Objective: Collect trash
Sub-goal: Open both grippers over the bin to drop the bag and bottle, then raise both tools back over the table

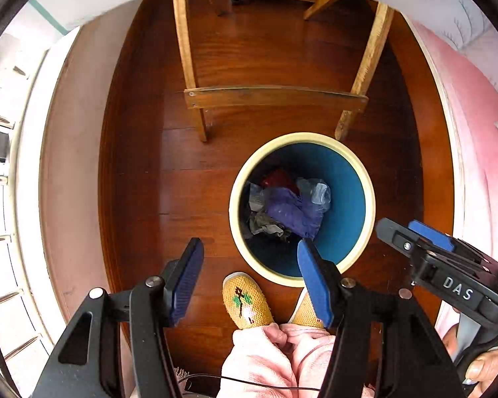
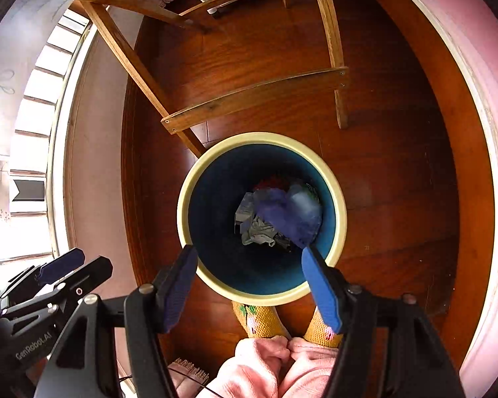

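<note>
Over one trash bin – purple wad inside – two grippers, left and right, gape empty.

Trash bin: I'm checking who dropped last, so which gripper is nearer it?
Right. The right gripper hangs over the trash bin's near rim; the left gripper hangs beside it, mostly over bare floor. Both are empty.

You see a wooden chair frame standing on the dark wood floor, its legs splayed and a crossbar screwed between them. Nearer you than the chair, two yellow knitted slippers peek from pink fleecy trousers. Left of the chair, a white slatted window glows
</note>
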{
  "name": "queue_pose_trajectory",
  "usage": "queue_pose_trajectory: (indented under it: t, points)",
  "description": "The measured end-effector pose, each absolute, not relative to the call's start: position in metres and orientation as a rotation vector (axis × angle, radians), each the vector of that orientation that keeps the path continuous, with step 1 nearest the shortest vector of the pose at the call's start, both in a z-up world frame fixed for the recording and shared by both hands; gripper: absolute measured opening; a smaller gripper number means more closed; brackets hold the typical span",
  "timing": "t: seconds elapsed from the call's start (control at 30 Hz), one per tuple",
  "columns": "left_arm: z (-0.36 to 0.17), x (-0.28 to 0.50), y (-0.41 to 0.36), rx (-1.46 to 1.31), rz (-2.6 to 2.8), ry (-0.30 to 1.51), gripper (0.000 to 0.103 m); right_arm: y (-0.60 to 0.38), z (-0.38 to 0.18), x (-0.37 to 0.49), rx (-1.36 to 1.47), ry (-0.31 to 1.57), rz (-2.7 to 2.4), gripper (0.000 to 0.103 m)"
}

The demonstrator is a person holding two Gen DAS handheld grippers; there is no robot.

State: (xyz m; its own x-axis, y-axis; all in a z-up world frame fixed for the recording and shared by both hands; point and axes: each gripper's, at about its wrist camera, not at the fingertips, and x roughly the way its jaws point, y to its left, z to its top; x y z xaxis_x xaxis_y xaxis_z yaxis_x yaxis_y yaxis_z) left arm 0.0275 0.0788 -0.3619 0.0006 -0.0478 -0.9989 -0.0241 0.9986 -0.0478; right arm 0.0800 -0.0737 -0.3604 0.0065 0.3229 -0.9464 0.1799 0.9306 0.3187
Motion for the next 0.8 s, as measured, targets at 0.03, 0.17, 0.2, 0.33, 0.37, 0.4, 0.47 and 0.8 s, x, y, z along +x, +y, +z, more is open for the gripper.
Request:
queue_pose_trajectory:
  t: [0.03,0.17,0.2,0.33,0.37,0.4,0.47,0.8]
  points:
    - [-0.36,0.029,0.08,-0.05,-0.009,1.563,0.057,-0.074,-0.358,0.08,0.405,1.568,0.114,0.066]
    - [-0.342,0.031,0.078,-0.035,0.001,1.528,0.057,-0.073,-0.344,0.079,0.404,1.543,0.112,0.066]
    - [-0.338,0.032,0.079,-0.034,-0.005,1.52,0.057,-0.073,-0.341,0.08,0.407,1.538,0.113,0.066]
    - [-0.316,0.034,0.076,-0.012,-0.024,1.487,0.057,-0.073,-0.322,0.081,0.42,1.511,0.112,0.066]
    - [-0.307,0.033,0.074,-0.003,-0.027,1.479,0.057,-0.074,-0.316,0.081,0.423,1.506,0.11,0.066]
    - [-0.3,0.033,0.073,0.006,-0.029,1.471,0.057,-0.074,-0.31,0.081,0.428,1.501,0.107,0.066]
    - [-0.282,0.031,0.07,0.018,-0.038,1.457,0.057,-0.076,-0.297,0.082,0.442,1.491,0.104,0.066]
    - [-0.176,0.023,0.061,0.096,-0.105,1.351,0.057,-0.086,-0.2,0.07,0.492,1.431,0.091,0.066]
